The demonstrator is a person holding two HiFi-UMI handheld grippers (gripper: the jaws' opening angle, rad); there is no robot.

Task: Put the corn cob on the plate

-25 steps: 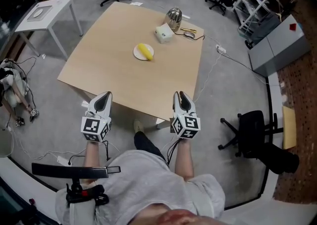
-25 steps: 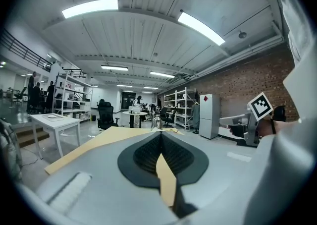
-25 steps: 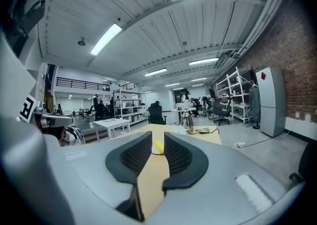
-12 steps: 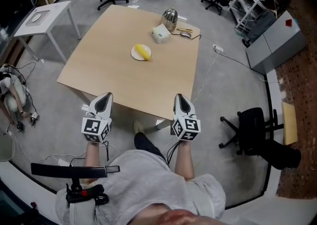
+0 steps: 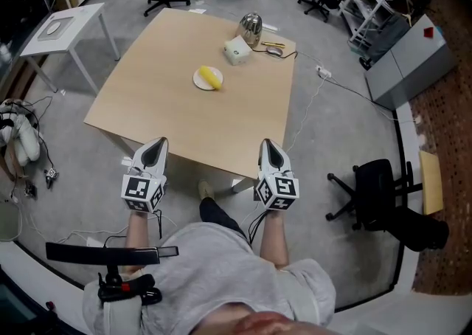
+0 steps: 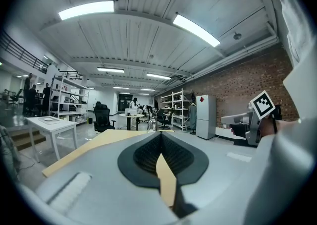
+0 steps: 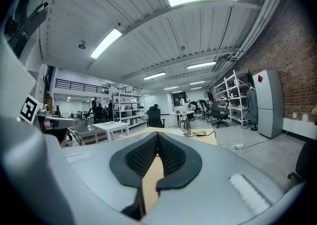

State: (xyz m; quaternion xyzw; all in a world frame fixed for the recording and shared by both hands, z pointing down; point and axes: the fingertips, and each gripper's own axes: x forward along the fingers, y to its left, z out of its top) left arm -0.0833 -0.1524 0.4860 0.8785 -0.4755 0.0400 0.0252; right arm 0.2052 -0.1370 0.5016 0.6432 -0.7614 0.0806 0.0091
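Reaching in with the closed, empty left tongs (image 5: 156, 146) or right tongs (image 5: 269, 147) could knock the corn cob (image 5: 212, 77) off its far plate (image 5: 198, 80).

Right tool (image 7: 157, 140): jaws just closed, meeting flush, nothing between. Tan table (image 7: 202, 139) stretches ahead of tool. Shiny metal vessel (image 7: 184, 123) at table's far end, slightly right of jaw line. White side table (image 7: 109, 127) ahead-left, office chair (image 7: 154, 116) beyond. Grey cabinet (image 7: 270, 102) far right, against brick wall (image 7: 292, 70).
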